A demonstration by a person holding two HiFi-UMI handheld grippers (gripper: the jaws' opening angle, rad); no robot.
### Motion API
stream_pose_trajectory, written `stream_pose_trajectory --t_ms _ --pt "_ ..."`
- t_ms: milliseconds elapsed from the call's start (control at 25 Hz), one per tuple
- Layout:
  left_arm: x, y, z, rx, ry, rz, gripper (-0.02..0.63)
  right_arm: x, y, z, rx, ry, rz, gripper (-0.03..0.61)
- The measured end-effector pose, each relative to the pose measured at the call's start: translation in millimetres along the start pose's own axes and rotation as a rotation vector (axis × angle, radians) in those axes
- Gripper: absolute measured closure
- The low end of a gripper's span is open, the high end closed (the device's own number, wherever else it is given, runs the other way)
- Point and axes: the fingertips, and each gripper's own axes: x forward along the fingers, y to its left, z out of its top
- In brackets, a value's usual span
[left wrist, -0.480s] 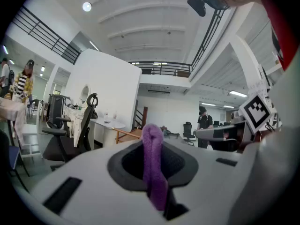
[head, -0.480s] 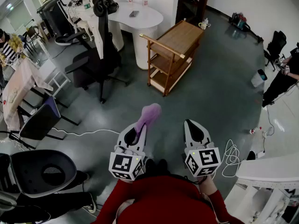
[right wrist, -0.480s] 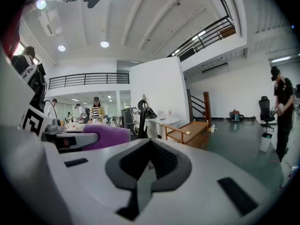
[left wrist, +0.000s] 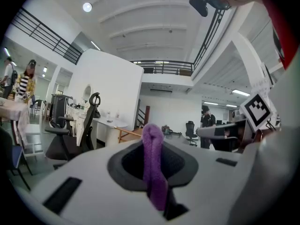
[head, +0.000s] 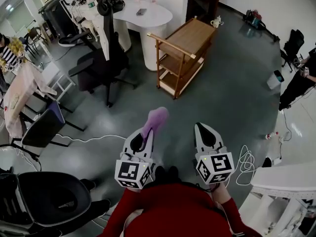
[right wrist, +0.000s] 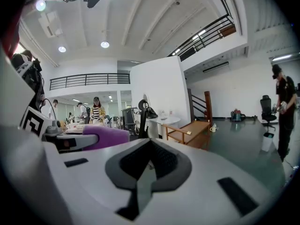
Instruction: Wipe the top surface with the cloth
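Note:
A purple cloth [head: 155, 120] sticks out of my left gripper [head: 143, 138], which is shut on it; in the left gripper view the cloth [left wrist: 153, 165] stands pinched between the jaws. My right gripper [head: 203, 135] is held beside it, shut and empty, and it sees the cloth [right wrist: 105, 136] at its left. Both hang over the grey floor, well short of the wooden shelf cart [head: 183, 53], whose flat top [head: 192, 34] is bare. The cart [right wrist: 190, 130] shows ahead in the right gripper view.
A black office chair [head: 101, 58] stands left of the cart, before a white round-ended desk [head: 143, 19]. More chairs [head: 44, 127] and a cable [head: 94, 139] lie at the left. A white cord [head: 244, 164] and table edge [head: 286, 179] are at the right. A person [head: 298, 78] stands far right.
The view has shifted slightly; the cart and chair sit a little lower in the frame. Both grippers and the cloth keep their pose.

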Motion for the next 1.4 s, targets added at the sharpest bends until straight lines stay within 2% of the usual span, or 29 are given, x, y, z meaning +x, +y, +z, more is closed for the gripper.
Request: stream_pose_trajectory --t_ms 680,1000,1200,1400 --pt "27.6 0.4 -7.5 -0.026 0.024 0.018 0.565 7.9 -28.1 -6.6 0.032 0.029 0.003 0.575" --pt "48.0 3.9 -5.6 0.015 0.037 0.024 0.565 19.4 -40.4 -11.5 0.040 0.042 0.023 0.575" --pt "68.0 24.6 0.2 0.030 0.043 0.044 0.565 37.4 -49.6 -13.3 0.067 0.072 0.001 0.575" --pt "106.5 65.0 -11.8 0.008 0.078 0.064 0.565 80.0 -67.2 -20.1 0.085 0.114 -0.025 0.575"
